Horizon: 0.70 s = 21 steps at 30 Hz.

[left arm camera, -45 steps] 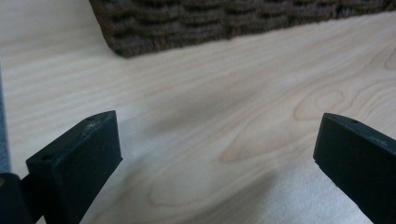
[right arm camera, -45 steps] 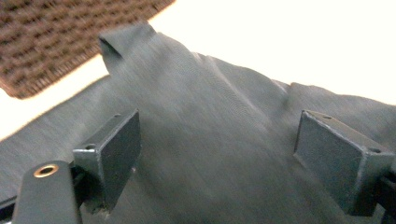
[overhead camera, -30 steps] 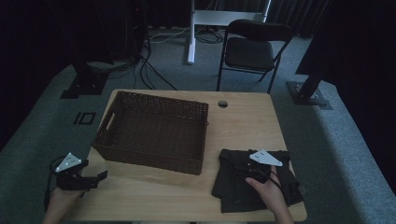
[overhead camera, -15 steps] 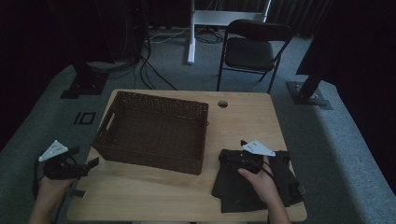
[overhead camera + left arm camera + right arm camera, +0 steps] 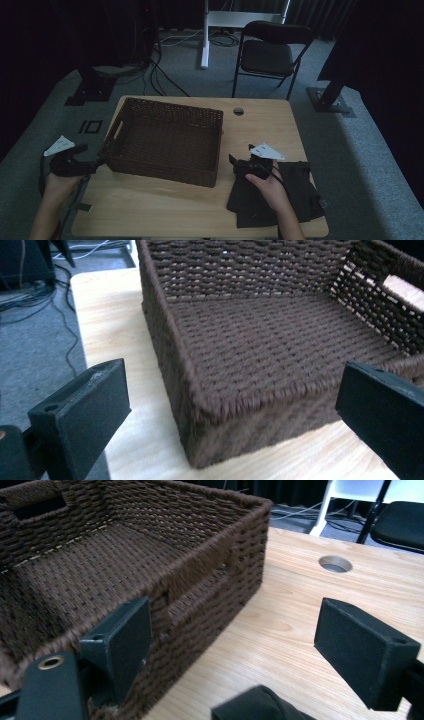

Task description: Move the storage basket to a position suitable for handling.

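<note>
Likely a packing step: dark cloth [image 5: 280,195] flat on desk [image 5: 150,210] beside empty wicker basket [image 5: 165,140]. Right gripper [image 5: 239,167] over cloth's edge, jaws apart; left gripper [image 5: 95,162] off basket's corner, jaws apart. Next: lower, pinch cloth.

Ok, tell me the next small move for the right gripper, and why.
Probably lower the right gripper onto the dark cloth and close. Its jaws stand open and empty above the cloth's near edge, and the wicker basket beside it is empty.
</note>
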Motion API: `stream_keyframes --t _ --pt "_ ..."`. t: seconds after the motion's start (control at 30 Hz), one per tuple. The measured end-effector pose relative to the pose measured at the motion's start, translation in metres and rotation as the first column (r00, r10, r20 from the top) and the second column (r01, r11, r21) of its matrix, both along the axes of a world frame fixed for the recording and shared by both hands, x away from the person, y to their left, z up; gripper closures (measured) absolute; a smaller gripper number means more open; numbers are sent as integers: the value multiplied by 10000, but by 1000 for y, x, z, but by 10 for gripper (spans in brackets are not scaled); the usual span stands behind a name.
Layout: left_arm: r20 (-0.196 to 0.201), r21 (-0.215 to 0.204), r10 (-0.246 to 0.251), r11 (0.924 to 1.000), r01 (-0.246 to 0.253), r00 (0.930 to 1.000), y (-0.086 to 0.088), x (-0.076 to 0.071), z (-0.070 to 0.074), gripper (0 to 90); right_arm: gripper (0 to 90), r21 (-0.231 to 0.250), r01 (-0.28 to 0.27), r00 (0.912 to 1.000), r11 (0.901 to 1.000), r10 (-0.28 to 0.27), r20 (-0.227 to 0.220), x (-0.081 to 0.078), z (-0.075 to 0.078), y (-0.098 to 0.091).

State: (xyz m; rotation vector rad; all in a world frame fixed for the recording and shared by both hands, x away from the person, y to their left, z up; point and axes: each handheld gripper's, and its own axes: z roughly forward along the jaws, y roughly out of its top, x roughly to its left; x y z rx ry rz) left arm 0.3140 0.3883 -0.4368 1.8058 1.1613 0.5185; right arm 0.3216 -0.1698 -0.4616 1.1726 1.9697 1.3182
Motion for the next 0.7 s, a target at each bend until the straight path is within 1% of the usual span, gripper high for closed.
stream_keyframes --t 0.03,0.1,0.13,0.17,0.2,0.27,0.3,0.37,0.47,0.5,0.53,0.57,0.6,0.63,0.67,0.7 --pt "-60 -2 22 10000 -22 10000 -1 7 -1 10 164 69 7 10000 10000 -7 -13 3 1 5" --pt "-73 -30 6 10000 -7 10000 -2 14 -1 10 164 144 -11 10000 9999 11 9 5 1 12" --pt "-73 -30 6 10000 -7 10000 -2 14 -1 10 164 124 -28 10000 9999 28 46 6 1 15" --pt "-131 3 10 10000 -10 9999 -4 21 -2 10 164 116 -46 10000 9999 45 34 7 1 19" --pt "-133 -21 -20 10000 20 9999 -5 24 -3 10 164 125 -100 9999 9999 100 43 9 1 22" --pt "-148 22 -29 10000 29 9999 -5 27 -3 27 164 123 -111 9999 9999 110 56 10 0 29" --pt "-235 86 5 10000 -3 9997 -6 32 -6 28 164 99 -115 9999 9999 114 69 11 0 32" --pt "-310 113 42 9999 -39 9995 -7 37 -10 28 164 86 -13 9999 10000 12 116 13 -2 39" --pt "-364 110 150 9998 -146 9992 -6 40 -14 57 164 197 53 9999 9998 -55 117 14 -4 44" --pt "-427 90 205 9998 -201 9989 -6 42 -18 72 164 191 108 9999 9998 -110 105 15 -8 49" --pt "-427 90 205 9998 -201 9989 -6 42 -18 98 164 191 108 9999 9998 -110 105 15 -8 49" --pt "-450 -1 208 9998 -209 9988 -6 43 -22 148 183 212 159 9999 9996 -160 60 16 -11 54" --pt "-511 2 225 9997 -226 9984 -6 44 -24 157 193 168 210 9998 9996 -211 60 17 -13 56" --pt "-557 0 196 9998 -196 9983 -5 44 -25 188 209 146 251 9997 9996 -251 43 17 -14 58" --pt "-557 0 196 9998 -196 9983 -5 44 -25 260 209 146 251 9997 9996 -251 43 17 -14 58" --pt "-579 68 353 9994 -350 9977 -6 46 -27 297 248 305 338 9994 9990 -337 -48 17 -16 62"
